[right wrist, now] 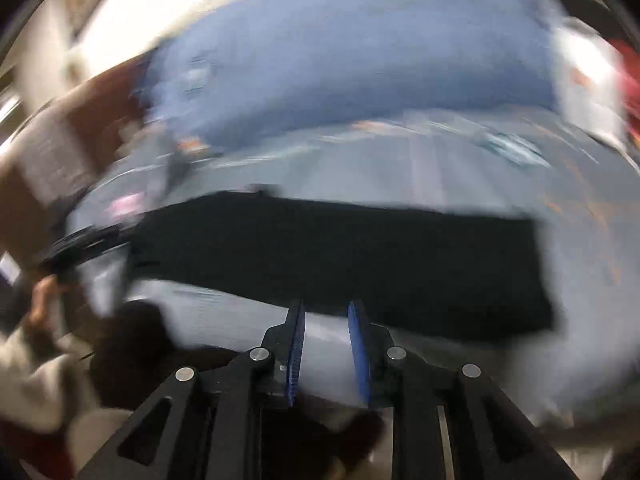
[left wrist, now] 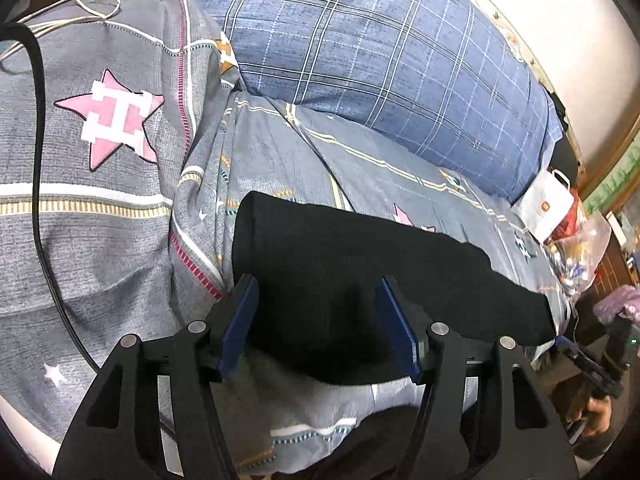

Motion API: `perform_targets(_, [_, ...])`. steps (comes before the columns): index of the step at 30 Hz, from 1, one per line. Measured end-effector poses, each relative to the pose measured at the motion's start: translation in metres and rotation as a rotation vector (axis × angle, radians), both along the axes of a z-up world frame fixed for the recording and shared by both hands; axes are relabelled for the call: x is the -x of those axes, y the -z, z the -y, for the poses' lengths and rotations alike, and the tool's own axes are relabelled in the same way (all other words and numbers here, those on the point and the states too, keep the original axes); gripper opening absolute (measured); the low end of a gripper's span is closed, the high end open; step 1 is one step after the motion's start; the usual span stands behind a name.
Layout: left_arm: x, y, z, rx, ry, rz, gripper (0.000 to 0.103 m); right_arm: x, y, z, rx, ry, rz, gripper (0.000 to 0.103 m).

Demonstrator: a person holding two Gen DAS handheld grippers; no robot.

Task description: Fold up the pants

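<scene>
The black pants (left wrist: 360, 280) lie folded into a long flat band across the grey patterned bedsheet (left wrist: 400, 184). My left gripper (left wrist: 318, 284) hovers over the band's near left part, its blue pads (left wrist: 244, 320) wide apart and open, with black cloth seen in the gap but not pinched. The right wrist view is blurred. There the pants (right wrist: 340, 264) stretch across the middle, just beyond my right gripper (right wrist: 326, 306). Its blue pads (right wrist: 358, 344) stand a narrow gap apart, with only grey sheet showing between them.
A blue plaid pillow (left wrist: 380, 60) lies behind the pants, and a grey pillow with a pink star (left wrist: 112, 120) at the left, with a black cable (left wrist: 40, 200) over it. A white paper bag (left wrist: 548, 208) and a plastic bag (left wrist: 580, 248) sit at the right. A person's hand (left wrist: 600, 412) shows at the lower right.
</scene>
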State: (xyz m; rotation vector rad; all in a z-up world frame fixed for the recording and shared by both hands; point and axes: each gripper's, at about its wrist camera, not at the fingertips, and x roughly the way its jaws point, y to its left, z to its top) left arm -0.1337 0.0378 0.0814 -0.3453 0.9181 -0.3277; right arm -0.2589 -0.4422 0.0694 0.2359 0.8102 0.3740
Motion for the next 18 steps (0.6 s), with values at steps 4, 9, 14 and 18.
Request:
perform_targets(4, [-0.006, 0.006, 0.001, 0.008, -0.019, -0.015, 0.062, -0.038, -0.022, -0.080, -0.006, -0.262, 0.080, 0.021])
perform_targets(9, [-0.009, 0.009, 0.004, 0.003, -0.006, -0.015, 0.062, -0.072, -0.016, -0.195, 0.090, -0.550, 0.077, 0.022])
perform_targets(14, [-0.011, 0.013, 0.008, -0.010, 0.013, -0.011, 0.062, -0.081, 0.024, -0.263, 0.404, -0.704, 0.023, 0.022])
perform_targets(18, [-0.010, 0.014, 0.009, -0.010, 0.010, -0.007, 0.062, -0.083, 0.023, -0.264, 0.411, -0.681, 0.041, 0.022])
